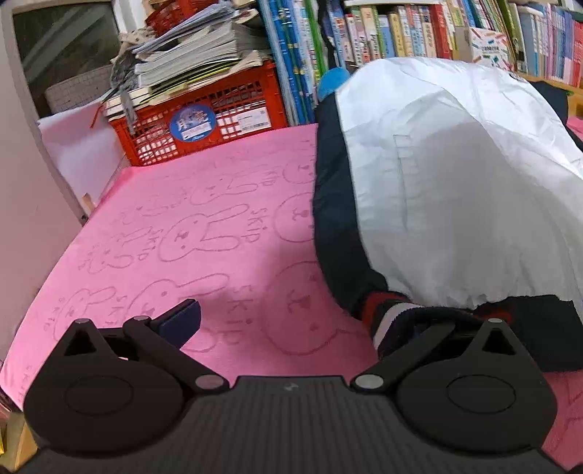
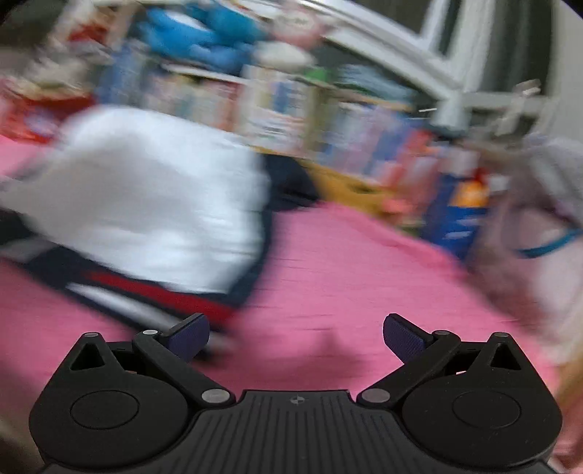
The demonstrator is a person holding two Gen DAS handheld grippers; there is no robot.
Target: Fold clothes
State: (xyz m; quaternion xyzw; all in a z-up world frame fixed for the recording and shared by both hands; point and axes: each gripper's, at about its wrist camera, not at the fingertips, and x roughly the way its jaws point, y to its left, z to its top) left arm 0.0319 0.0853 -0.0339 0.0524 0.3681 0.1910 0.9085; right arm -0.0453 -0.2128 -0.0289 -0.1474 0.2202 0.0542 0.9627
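Observation:
A jacket (image 1: 455,189), white with navy edges and a red-and-white striped cuff (image 1: 382,313), lies bunched on a pink rabbit-print towel (image 1: 204,233). My left gripper (image 1: 309,324) is open at the jacket's near edge. Its left fingertip (image 1: 182,319) is over bare towel, and its right finger is hidden under the navy hem (image 1: 510,328). The right wrist view is blurred by motion. There my right gripper (image 2: 295,335) stands open over the towel (image 2: 346,273), nothing between its fingers, with the jacket (image 2: 153,193) to its left and the striped hem (image 2: 153,291) close to the left fingertip.
A red crate (image 1: 204,120) piled with magazines stands at the towel's far edge. Behind it is a bookshelf (image 1: 400,32) full of books, with a blue soft toy (image 1: 333,80) behind the jacket. A pale wall (image 1: 29,204) bounds the left side.

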